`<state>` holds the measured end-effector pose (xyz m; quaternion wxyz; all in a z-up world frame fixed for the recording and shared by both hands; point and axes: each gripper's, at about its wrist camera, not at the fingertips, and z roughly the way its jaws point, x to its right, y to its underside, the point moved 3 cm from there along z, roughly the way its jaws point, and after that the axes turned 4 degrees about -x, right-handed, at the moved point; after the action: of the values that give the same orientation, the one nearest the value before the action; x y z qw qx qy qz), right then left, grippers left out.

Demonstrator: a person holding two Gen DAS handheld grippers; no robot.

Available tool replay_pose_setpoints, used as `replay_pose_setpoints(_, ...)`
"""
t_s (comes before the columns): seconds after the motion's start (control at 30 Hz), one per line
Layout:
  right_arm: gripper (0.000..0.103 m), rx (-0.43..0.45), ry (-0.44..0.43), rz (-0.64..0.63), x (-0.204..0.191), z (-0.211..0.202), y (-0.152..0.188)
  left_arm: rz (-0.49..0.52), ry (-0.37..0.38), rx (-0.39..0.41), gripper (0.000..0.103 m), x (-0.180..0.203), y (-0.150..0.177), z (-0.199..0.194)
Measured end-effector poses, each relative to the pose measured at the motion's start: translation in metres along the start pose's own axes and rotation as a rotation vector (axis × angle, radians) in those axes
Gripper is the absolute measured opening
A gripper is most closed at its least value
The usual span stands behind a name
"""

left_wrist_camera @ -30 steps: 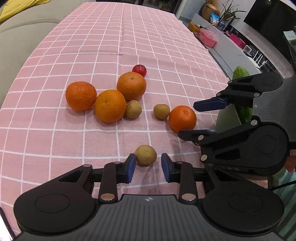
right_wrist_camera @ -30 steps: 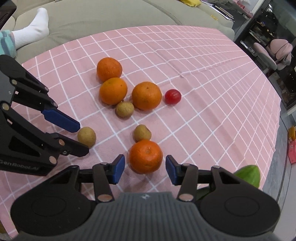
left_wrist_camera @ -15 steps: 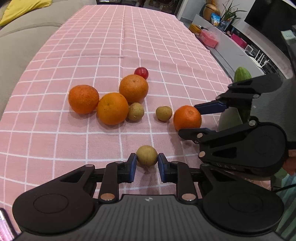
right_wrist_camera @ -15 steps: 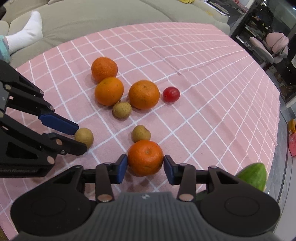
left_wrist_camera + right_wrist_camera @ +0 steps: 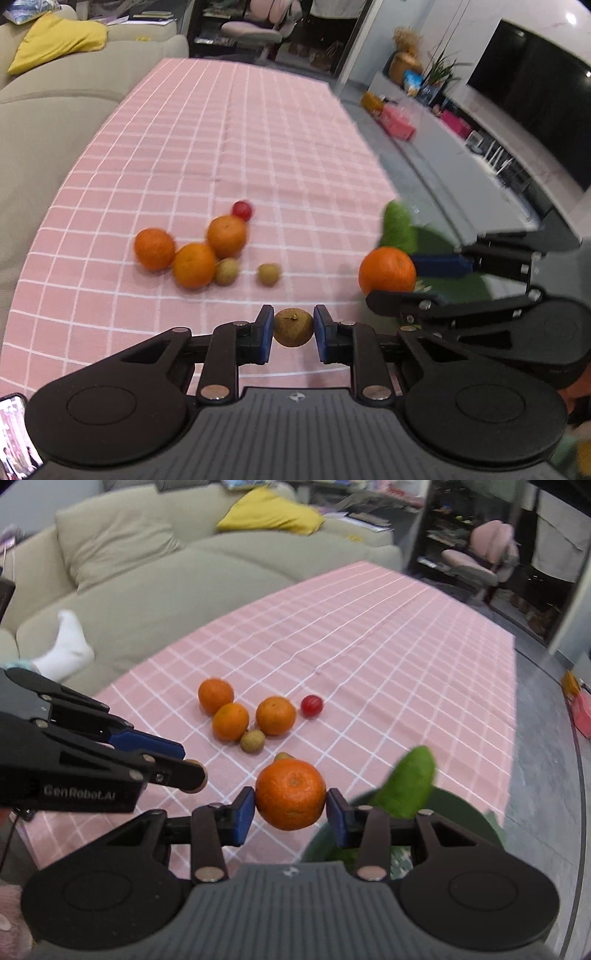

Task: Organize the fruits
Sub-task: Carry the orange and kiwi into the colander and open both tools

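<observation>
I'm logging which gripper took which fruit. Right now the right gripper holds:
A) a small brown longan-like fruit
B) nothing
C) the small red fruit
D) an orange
D: in the right wrist view the right gripper has its blue pads pressed on both sides of an orange, while the left gripper clamps the small brown fruit.

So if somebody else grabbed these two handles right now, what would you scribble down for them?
Left gripper: shut on a small round brown longan, lifted off the pink checked tablecloth.
Right gripper: shut on a round orange mandarin, beside the dark green bowl holding a green cucumber.
Left on the cloth: three oranges, two brown longans, one red cherry tomato.
No round fruit visibly sorted yet; where these go is not shown.
</observation>
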<state>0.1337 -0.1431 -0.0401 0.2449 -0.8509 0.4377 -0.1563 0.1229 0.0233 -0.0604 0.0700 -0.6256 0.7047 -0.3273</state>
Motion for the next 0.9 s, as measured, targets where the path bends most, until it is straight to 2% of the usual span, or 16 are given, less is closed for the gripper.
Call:
replay_pose_setpoints(0.13, 0.039, 0.025, 0.031, 0.036, 0.012, -0.027, 0.016, 0.013, 0.049, 0.022, 0.025, 0.026, -0.006, -0.010)
replay_pose_setpoints(0.4, 0.039, 0.001, 0.119, 0.098, 0.058, -0.054, 0.056, 0.157, 0.111, 0.006, 0.025, 0.100, -0.015, 0.000)
replay_pose_setpoints(0.63, 0.039, -0.061, 0.171, 0.088, 0.092, -0.046, 0.080, 0.249, 0.127, -0.098, 0.025, 0.146, -0.023, 0.047)
replay_pose_setpoints(0.9, 0.039, -0.144, 0.171, 0.001, 0.107, -0.011, 0.089, 0.286, 0.100, -0.236, 0.025, 0.158, -0.023, 0.099)
